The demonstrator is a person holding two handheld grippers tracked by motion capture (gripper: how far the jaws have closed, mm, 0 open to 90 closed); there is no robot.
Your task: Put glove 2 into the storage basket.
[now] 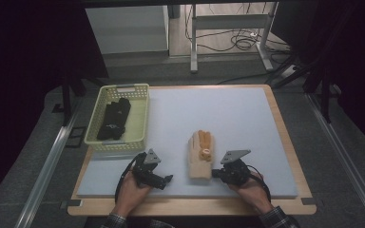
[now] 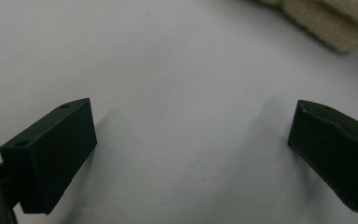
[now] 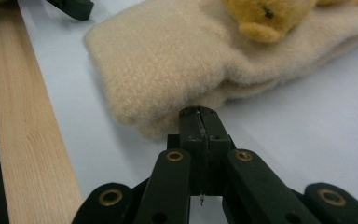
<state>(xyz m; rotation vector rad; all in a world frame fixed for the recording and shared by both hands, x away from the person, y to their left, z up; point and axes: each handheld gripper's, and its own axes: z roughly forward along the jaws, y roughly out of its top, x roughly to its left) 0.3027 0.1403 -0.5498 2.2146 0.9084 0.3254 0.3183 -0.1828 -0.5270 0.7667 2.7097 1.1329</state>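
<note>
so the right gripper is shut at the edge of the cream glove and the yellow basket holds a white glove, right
Not quite: the glove in the yellow basket is black, as the high view shows. The right gripper is indeed shut at the edge of the cream glove.

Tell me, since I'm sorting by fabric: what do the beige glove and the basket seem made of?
The beige glove looks like soft fleece or brushed knit: fuzzy, matte nap, thick folded cuff edge. The basket seems pale yellow moulded plastic: smooth rim, slotted walls.
</note>
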